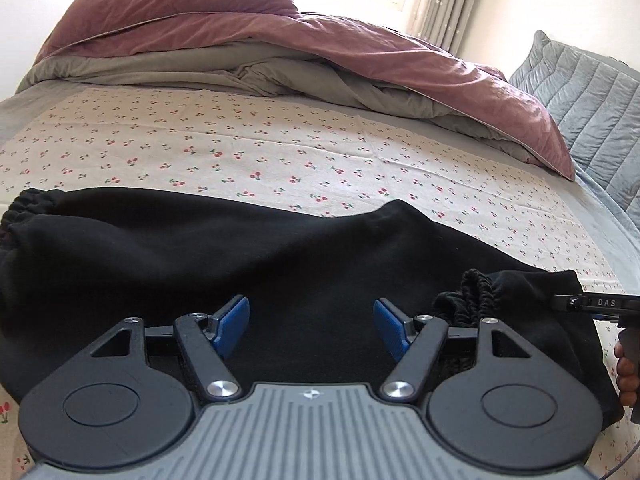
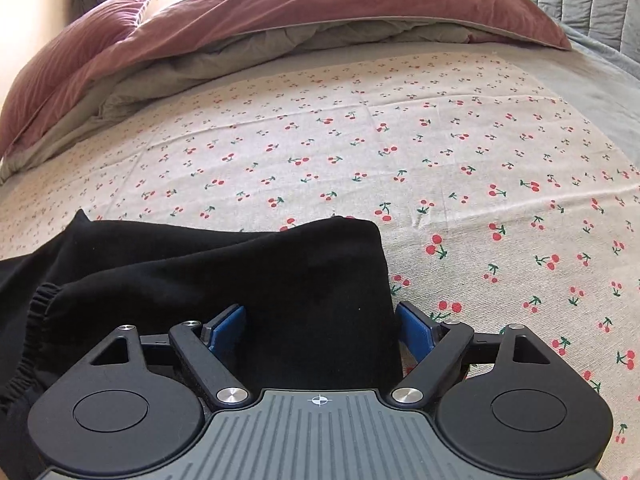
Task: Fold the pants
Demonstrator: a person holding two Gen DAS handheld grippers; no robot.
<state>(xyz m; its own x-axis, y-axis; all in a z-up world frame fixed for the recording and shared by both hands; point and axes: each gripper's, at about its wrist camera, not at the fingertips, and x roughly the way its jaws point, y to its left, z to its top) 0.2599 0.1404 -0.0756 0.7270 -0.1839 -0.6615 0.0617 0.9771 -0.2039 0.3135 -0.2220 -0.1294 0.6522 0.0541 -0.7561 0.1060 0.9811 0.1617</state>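
The bed [image 1: 280,148], under a cherry-print sheet [image 2: 440,152], carried a pink duvet [image 1: 360,48] heaped along its far side. The black pants [image 1: 200,256] lay flat across the near part of the sheet, already doubled into a long band; 1 gathered elastic edge [image 1: 28,204] showed at the far left of the left wrist view, and a bunched elastic cuff [image 1: 476,296] sat at the right end.

The left claw [image 1: 311,324] stood spread above the middle of the band, with black cloth beneath it but nothing pinched. The right claw [image 2: 320,330] was likewise spread, straddling the right-hand folded edge [image 2: 380,272], its right pad over bare sheet; neither pad pressed the cloth.

Judgement: the step in hand appeared to be re-gripping for the next fold. To do it well, each claw should take all layers at an end together, close firmly, lift only slightly, and carry the end over so edges align. The bunched cuff should be flattened first, lest it leave a lump.
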